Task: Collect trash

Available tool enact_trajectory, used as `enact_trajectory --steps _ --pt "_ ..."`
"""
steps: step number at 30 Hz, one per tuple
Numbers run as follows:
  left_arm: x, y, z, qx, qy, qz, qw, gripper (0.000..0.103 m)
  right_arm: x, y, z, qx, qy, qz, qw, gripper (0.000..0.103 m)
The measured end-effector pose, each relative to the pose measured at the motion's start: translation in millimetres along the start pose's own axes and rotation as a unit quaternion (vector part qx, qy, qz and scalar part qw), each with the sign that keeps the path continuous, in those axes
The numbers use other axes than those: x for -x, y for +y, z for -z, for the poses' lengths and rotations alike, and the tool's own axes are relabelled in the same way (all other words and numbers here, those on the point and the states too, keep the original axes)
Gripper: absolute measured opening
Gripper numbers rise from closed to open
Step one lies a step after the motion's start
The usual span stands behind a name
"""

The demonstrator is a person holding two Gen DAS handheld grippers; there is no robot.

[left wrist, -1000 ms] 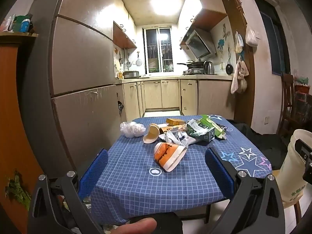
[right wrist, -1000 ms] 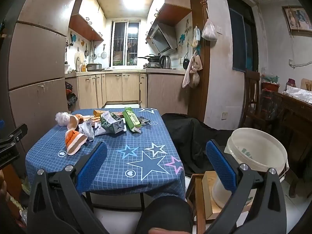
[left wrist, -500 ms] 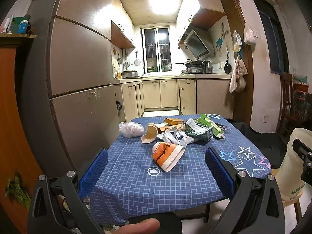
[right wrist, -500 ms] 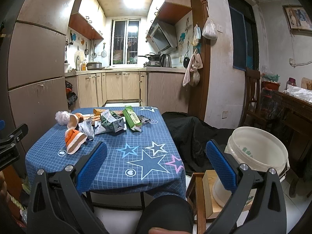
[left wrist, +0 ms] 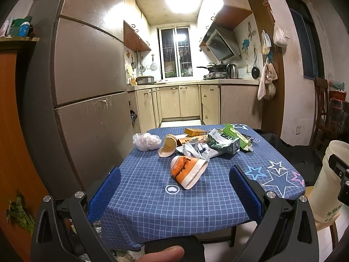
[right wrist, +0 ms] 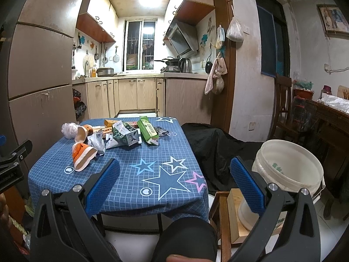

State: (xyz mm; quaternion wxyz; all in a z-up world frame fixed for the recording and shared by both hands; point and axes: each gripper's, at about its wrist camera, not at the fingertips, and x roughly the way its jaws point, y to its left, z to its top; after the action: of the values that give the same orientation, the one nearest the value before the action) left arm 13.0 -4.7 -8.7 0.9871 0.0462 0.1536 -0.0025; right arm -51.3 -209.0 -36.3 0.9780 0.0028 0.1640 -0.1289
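Left wrist view: we hold left gripper [left wrist: 174, 187] spread, empty; orange cup [left wrist: 187, 171] lies tipped on table [left wrist: 152, 207], dead ahead, mouth toward us-right.
Right wrist view: right gripper [right wrist: 174, 185] spread, empty; cup [right wrist: 82, 156] far left; bucket [right wrist: 288, 166] right. Left nearer.

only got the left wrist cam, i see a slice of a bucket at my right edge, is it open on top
Observer: Yes, the bucket has no lid, and no trash shows in the part of its inside that I can see.
Operator: whats it standing on
Observer: A wooden stool, just off the near right corner of the table.
Operator: right tool free
Observer: The right tool is open and holds nothing.
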Motion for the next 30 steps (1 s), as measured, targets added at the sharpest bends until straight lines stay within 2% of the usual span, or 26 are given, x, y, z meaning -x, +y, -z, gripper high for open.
enact_trajectory --steps 11,30 --pt "-17 -7 7 -0.006 0.025 -0.003 0.9997 0.1 -18 -2 4 -0.001 0.024 0.004 1.0 0.098" --pt "-57 -8 -2 -0.016 0.051 -0.023 0.9983 0.1 -56 9 -4 0.017 0.056 -0.005 0.998 0.098"
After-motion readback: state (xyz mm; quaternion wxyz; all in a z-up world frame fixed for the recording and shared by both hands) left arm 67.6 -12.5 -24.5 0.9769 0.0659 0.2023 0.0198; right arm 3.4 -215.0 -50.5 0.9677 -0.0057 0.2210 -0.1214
